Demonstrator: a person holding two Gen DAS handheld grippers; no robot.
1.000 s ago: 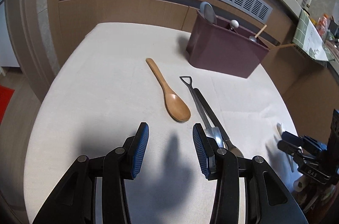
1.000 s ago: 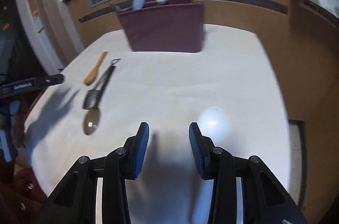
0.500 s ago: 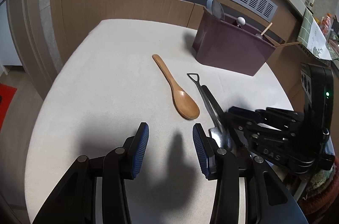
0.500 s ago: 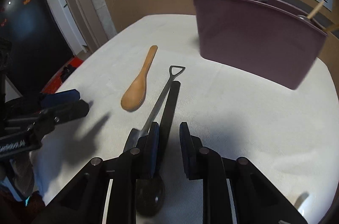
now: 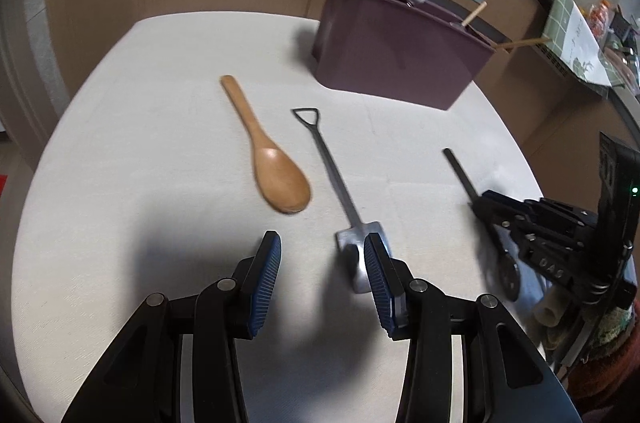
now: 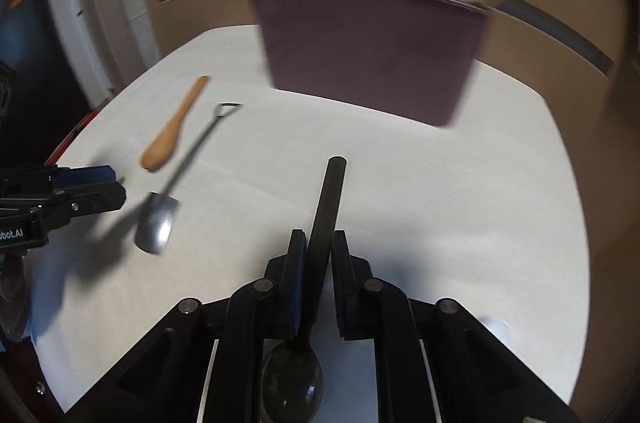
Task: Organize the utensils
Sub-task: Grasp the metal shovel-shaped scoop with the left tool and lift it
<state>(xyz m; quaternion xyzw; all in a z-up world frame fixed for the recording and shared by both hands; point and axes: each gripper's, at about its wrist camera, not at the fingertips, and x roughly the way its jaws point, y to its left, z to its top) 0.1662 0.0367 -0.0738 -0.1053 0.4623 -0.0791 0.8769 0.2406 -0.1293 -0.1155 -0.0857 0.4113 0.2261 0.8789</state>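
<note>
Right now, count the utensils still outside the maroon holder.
3: wooden spoon and shovel-shaped spoon lying on the table; black-handled spoon between the right gripper fingers, which are closing. Others may be out of view.

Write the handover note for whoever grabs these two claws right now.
Right claw: closing on the handle of the black spoon, bowl toward the camera.
Left claw: open, empty, hovering by the blade of the shovel-shaped metal spoon.
Table: wooden spoon and shovel spoon lie loose side by side.
Maroon caddy at the far edge already holds several utensils.
Left: black spoon into the caddy, then the two loose ones.
</note>
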